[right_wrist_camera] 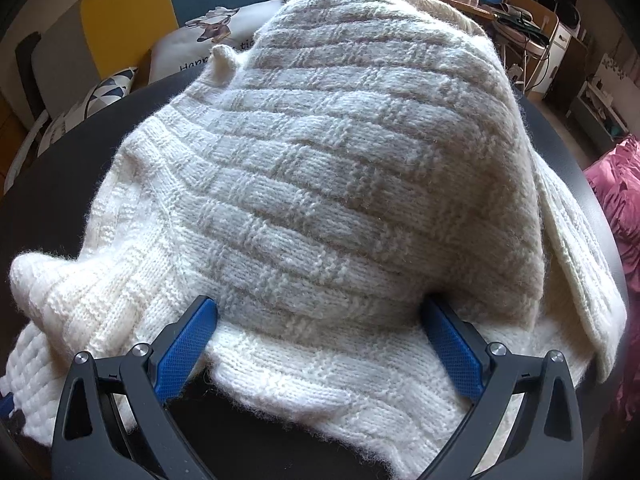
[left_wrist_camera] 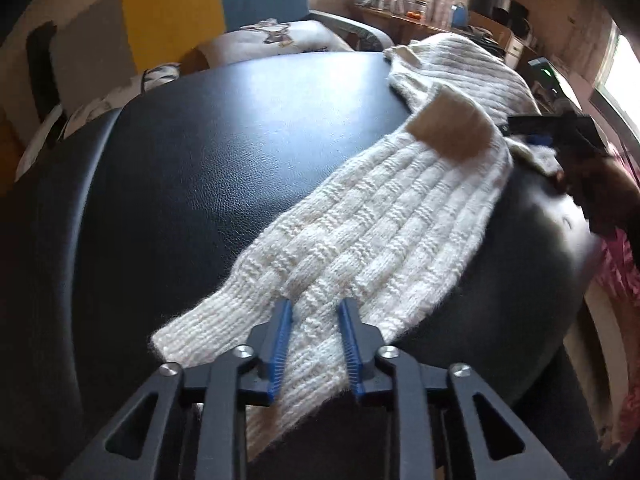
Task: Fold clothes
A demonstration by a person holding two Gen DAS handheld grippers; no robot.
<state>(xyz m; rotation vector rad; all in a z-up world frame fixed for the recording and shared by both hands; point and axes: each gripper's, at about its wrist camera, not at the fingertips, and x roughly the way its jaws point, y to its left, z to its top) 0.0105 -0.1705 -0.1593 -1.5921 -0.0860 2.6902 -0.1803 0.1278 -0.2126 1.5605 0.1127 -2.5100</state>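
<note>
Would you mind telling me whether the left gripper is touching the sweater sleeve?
Touching. In the left wrist view, the left gripper has its blue fingertips resting on the knitted sleeve, which runs between them.

- A cream knitted sweater (right_wrist_camera: 320, 168) with a basket-weave pattern lies heaped on the dark tabletop (right_wrist_camera: 60, 184), filling most of the view.
- The right gripper (right_wrist_camera: 320, 320) sits at the sweater's near hem, its blue-padded fingers (right_wrist_camera: 180, 344) spread wide, with a raised fold of knit between them; the pads are not pressing it.
- Right of the sweater, pink fabric (right_wrist_camera: 616, 208).
- Beyond the sweater, printed cushions (right_wrist_camera: 208, 36) and a yellow panel (right_wrist_camera: 124, 16).
</note>
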